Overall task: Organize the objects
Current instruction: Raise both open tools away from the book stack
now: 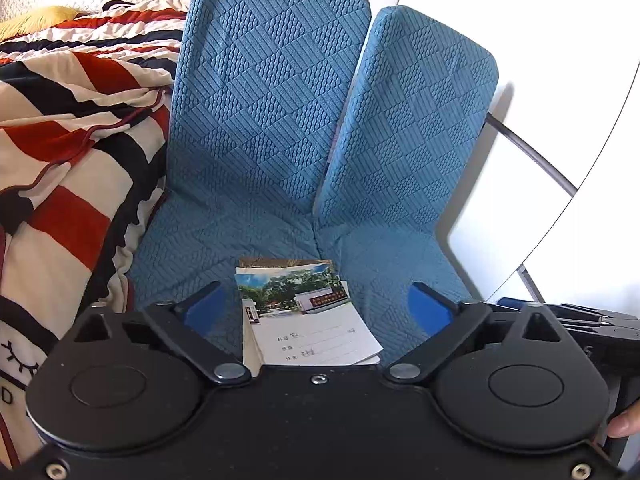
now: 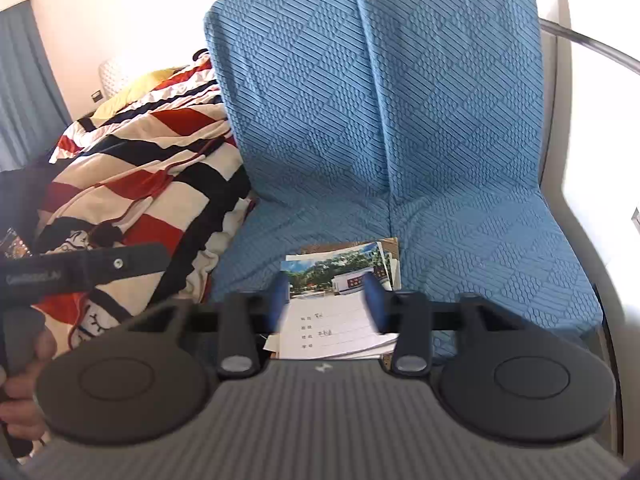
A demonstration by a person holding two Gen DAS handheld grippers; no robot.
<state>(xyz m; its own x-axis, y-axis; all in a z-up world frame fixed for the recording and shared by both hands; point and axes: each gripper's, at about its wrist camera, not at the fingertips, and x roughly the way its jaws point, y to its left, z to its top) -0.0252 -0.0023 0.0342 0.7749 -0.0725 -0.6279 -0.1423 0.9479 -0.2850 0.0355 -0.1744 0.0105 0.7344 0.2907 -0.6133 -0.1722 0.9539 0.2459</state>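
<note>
A small stack of notebooks [image 1: 308, 312] with a photo of trees and a building on the top cover lies on the blue textured seat cushion [image 1: 248, 232]. My left gripper [image 1: 318, 304] is open wide, its blue pads on either side of the stack, empty. In the right wrist view the same stack [image 2: 336, 312] lies on the cushion [image 2: 480, 256]. My right gripper [image 2: 328, 300] is partly open, its blue pads [image 2: 280, 300] blurred and standing either side of the top notebook, not clamped on it.
A red, white and navy striped blanket [image 1: 68, 160] is heaped left of the cushion; it also shows in the right wrist view [image 2: 144, 176]. Two upright blue backrests [image 2: 372, 92] stand behind the seat. A white wall and a grey metal bar [image 1: 532, 152] are at right.
</note>
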